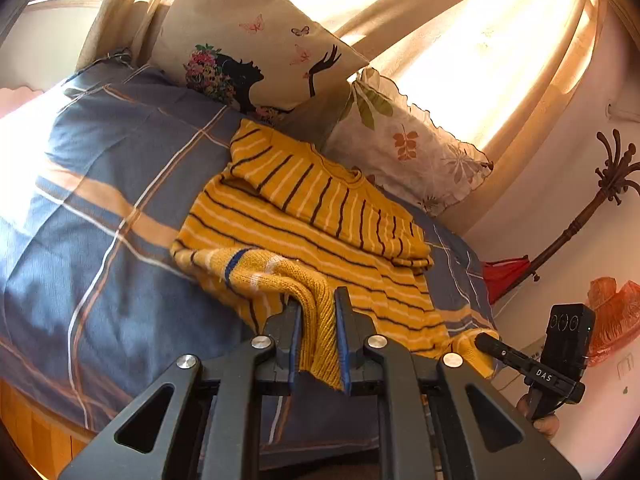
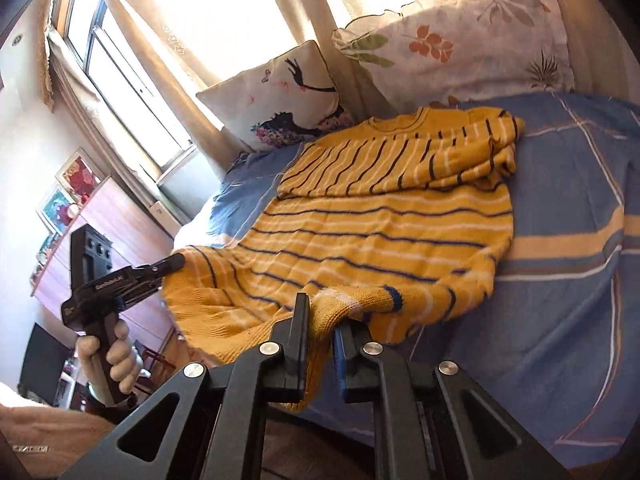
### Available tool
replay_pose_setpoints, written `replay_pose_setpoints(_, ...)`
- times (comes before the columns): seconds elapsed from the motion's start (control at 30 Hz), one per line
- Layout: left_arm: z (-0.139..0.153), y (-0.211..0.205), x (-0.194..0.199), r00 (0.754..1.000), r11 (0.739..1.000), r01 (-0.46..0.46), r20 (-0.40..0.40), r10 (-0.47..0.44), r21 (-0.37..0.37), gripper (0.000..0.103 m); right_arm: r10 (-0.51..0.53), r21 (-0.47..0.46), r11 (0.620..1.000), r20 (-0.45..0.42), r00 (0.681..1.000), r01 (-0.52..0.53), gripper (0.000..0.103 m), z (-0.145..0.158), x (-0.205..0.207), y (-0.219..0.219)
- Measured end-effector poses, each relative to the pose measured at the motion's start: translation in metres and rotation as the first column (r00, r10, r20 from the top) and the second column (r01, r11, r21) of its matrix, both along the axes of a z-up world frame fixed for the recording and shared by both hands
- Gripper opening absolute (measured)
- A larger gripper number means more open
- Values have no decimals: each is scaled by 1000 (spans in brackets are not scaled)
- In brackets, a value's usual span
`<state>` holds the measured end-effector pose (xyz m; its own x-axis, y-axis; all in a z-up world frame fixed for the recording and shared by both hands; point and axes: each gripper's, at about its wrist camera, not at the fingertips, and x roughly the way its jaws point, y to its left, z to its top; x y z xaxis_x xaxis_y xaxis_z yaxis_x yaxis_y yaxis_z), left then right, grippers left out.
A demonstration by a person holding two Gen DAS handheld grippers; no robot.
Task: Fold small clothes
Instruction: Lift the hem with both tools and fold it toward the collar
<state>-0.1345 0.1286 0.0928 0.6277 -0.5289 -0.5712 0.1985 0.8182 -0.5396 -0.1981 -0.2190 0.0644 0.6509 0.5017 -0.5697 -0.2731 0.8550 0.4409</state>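
Note:
A yellow knit sweater (image 1: 312, 216) with dark and white stripes lies on the blue plaid bed (image 1: 100, 200), its sleeves folded across the chest. My left gripper (image 1: 318, 300) is shut on the sweater's hem at the near left corner. My right gripper (image 2: 320, 312) is shut on the sweater's hem (image 2: 320, 332) at the other near corner. The sweater also shows in the right wrist view (image 2: 380, 220). The right gripper shows in the left wrist view (image 1: 486, 340) at the hem's right end, and the left gripper shows in the right wrist view (image 2: 176, 262) at its left end.
Two pillows lean at the head of the bed, a butterfly-print one (image 1: 256, 44) and a leaf-print one (image 1: 404, 140). Curtains and a bright window are behind. A coat stand (image 1: 580, 220) is at the right wall. A wooden dresser (image 2: 112, 240) stands by the window.

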Motion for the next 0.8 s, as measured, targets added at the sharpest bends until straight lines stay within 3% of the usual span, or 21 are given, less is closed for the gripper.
replay_pose_setpoints(0.13, -2, -21, 50, 1000, 999, 1, -22, 0, 36, 14, -34, -74, 997, -15, 999, 33, 10, -10, 56, 3)
replay_pose_setpoints(0.23, -10, -37, 84, 999, 995, -3, -31, 6, 101, 15, -73, -70, 995, -48, 996, 69, 10, -27, 101, -4)
replay_pose_setpoints(0.33, -31, -45, 116, 993, 990, -26, -111, 42, 141, 18, -161, -73, 985, -104, 981, 154, 11, -51, 136, -19)
replay_pose_setpoints(0.4, -42, -40, 129, 985, 992, -25, -169, 45, 120, 18, -186, -28, 983, -166, 968, 184, 13, -64, 148, -31)
replay_pose_setpoints(0.47, -42, -30, 132, 983, 997, -13, -179, 26, 72, 21, -181, 30, 982, -172, 968, 188, 21, -65, 145, -42)
replay_pose_setpoints(0.5, -38, -25, 131, 986, 998, -12, -165, 23, 64, 24, -178, 31, 982, -156, 972, 185, 34, -61, 140, -46)
replay_pose_setpoints(0.53, -33, -19, 130, 989, 997, -19, -144, 29, 69, 36, -185, 18, 982, -133, 974, 189, 53, -56, 135, -49)
replay_pose_setpoints(0.57, -27, -14, 129, 992, 996, -31, -121, 40, 81, 50, -206, -11, 978, -103, 973, 206, 60, -50, 128, -52)
replay_pose_setpoints(0.6, -23, -11, 128, 994, 995, -41, -97, 51, 96, 55, -229, -41, 973, -74, 971, 226, 65, -45, 123, -56)
replay_pose_setpoints(0.67, -18, -9, 128, 997, 990, -31, -64, 40, 139, 66, -232, -71, 971, -45, 972, 229, 67, -36, 116, -61)
replay_pose_setpoints(0.8, -27, -21, 136, 996, 975, 64, -79, -48, 215, 68, -148, -113, 983, -44, 988, 142, 77, -35, 114, -57)
